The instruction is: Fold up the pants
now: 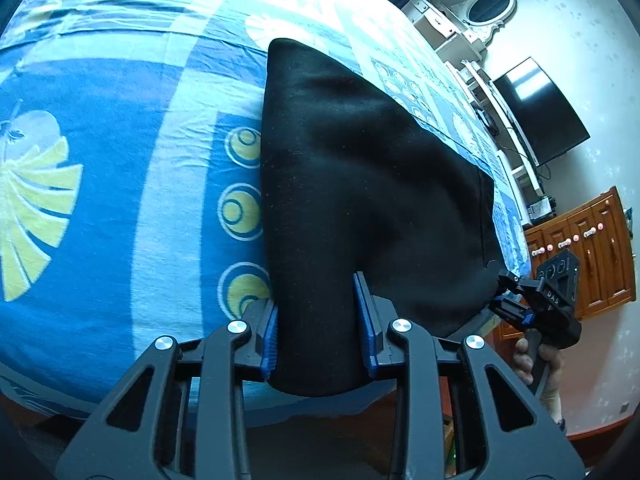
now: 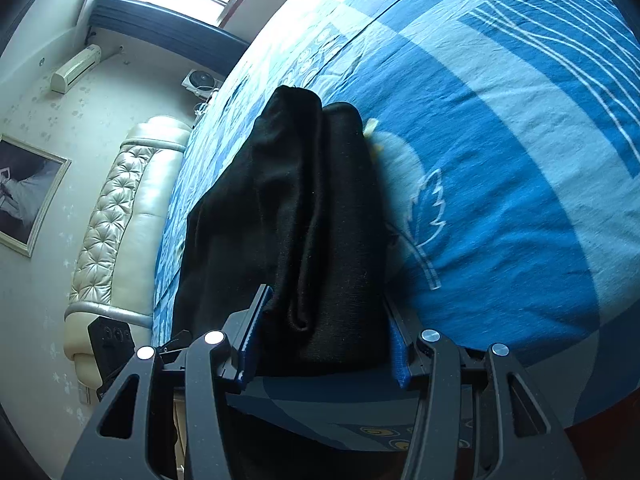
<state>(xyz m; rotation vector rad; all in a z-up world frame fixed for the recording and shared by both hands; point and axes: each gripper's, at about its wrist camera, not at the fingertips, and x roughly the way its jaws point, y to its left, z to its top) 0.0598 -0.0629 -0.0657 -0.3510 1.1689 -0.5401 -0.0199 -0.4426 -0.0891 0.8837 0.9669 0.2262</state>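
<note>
In the left wrist view, the left gripper (image 1: 318, 324), black plastic with blue ribbed pads, is clenched on a thick bunched edge of the black, soft knit pants (image 1: 360, 168). The fabric looks matte and slightly fuzzy with lint specks. It spreads forward from the jaws in a broad wedge across the blue cotton bedsheet (image 1: 120, 200), which is printed with yellow fans and ringed circles and lightly wrinkled. At the far right, the right gripper (image 1: 516, 304) grasps another edge of the same cloth; a hand (image 1: 532, 364) wraps its handle. Beyond stand a wooden cabinet (image 1: 592, 248) with pale knobs, a dark flat screen (image 1: 540, 112) and an oval white-framed mirror (image 1: 490, 6).

In the right wrist view, the right gripper (image 2: 324, 336) pinches a fold of the pants (image 2: 296, 208), which rise in two soft vertical rolls with a deep crease between them, lying on the bedsheet (image 2: 520, 160) with its white leaf outline. To the left are a tufted, glossy cream headboard (image 2: 120, 216), a framed picture (image 2: 28, 192) and a wall air conditioner (image 2: 76, 68).
</note>
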